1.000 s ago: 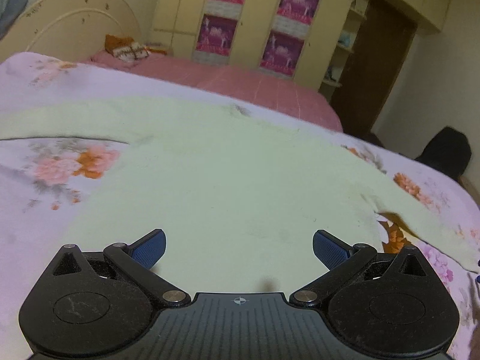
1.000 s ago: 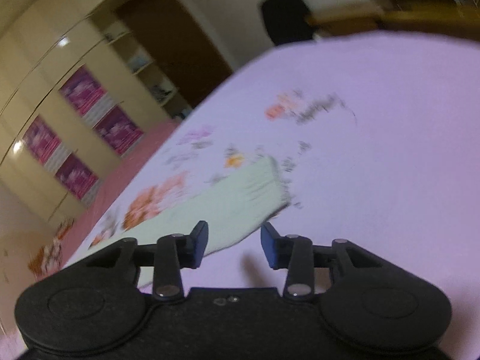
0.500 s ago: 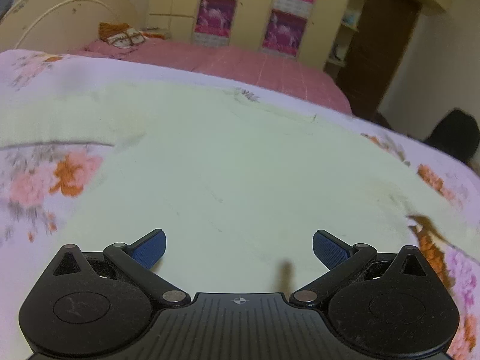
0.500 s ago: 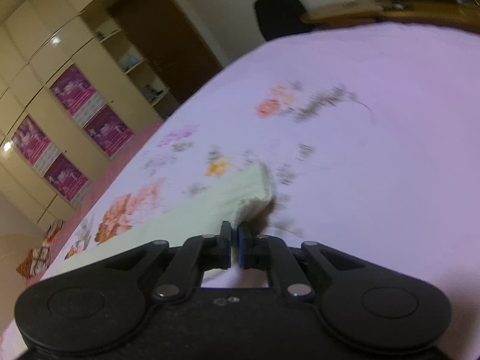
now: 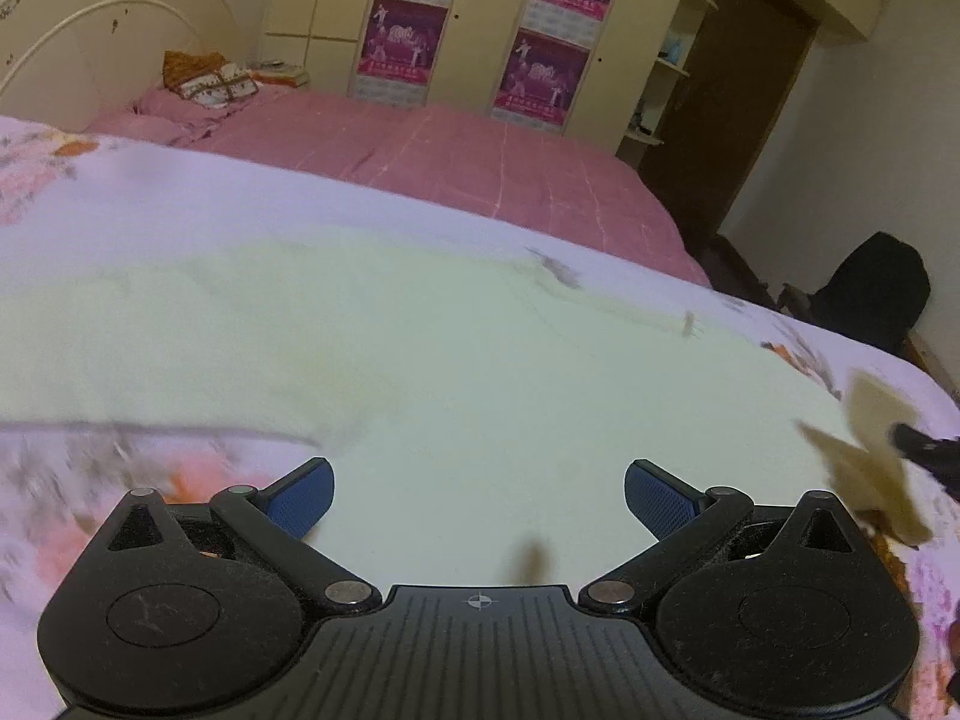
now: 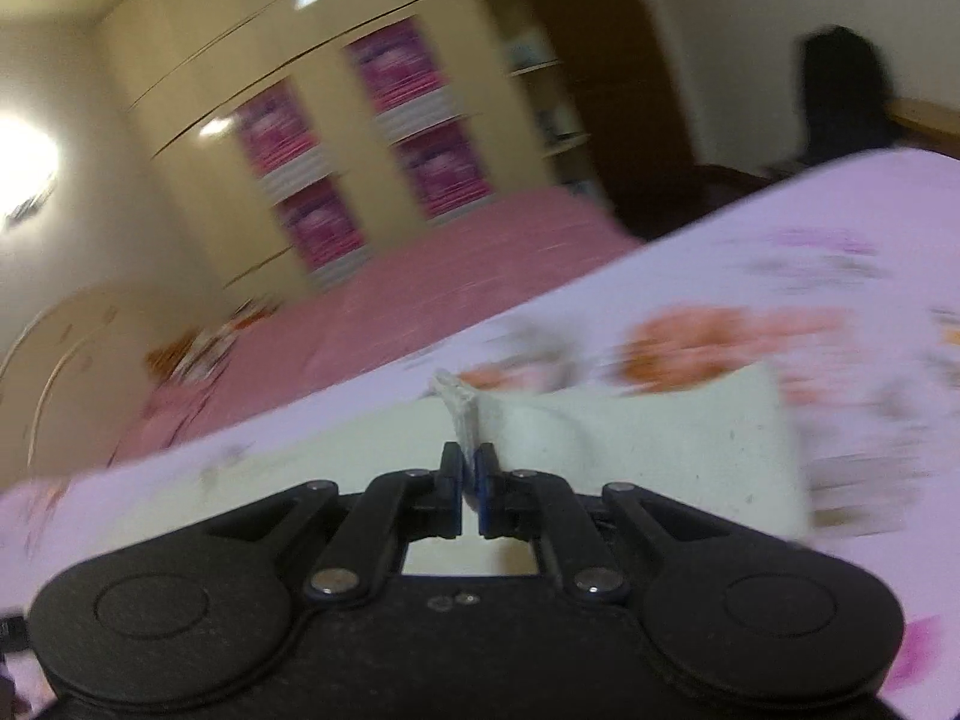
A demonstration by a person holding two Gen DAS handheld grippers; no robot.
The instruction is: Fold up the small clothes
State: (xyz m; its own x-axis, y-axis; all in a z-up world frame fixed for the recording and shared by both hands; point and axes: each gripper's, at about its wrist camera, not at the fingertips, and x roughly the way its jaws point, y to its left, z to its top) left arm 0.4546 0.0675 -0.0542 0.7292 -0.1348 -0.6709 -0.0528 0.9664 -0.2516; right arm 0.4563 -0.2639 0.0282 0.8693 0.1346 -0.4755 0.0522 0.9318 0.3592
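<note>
A pale green small garment [image 5: 456,360] lies spread on the floral lilac bedsheet [image 5: 120,198]. My left gripper [image 5: 479,495] is open and empty, hovering low over the garment's near part. My right gripper [image 6: 469,474] is shut on the garment's sleeve end [image 6: 465,414] and holds it lifted off the sheet; the rest of the sleeve [image 6: 660,450] trails to the right. In the left wrist view the raised sleeve tip [image 5: 870,462] shows at the far right with part of the right gripper [image 5: 927,453] beside it.
A second bed with a pink cover [image 5: 456,150] stands beyond, with a pillow [image 5: 210,81] at its head. Cream wardrobes with pink posters [image 5: 474,30] line the back wall. A dark door [image 5: 744,96] and a black object [image 5: 870,294] are at the right.
My right gripper closed on the sleeve end, lifted it and swung left over the garment. The left gripper stayed open and shifted slightly over the garment.
</note>
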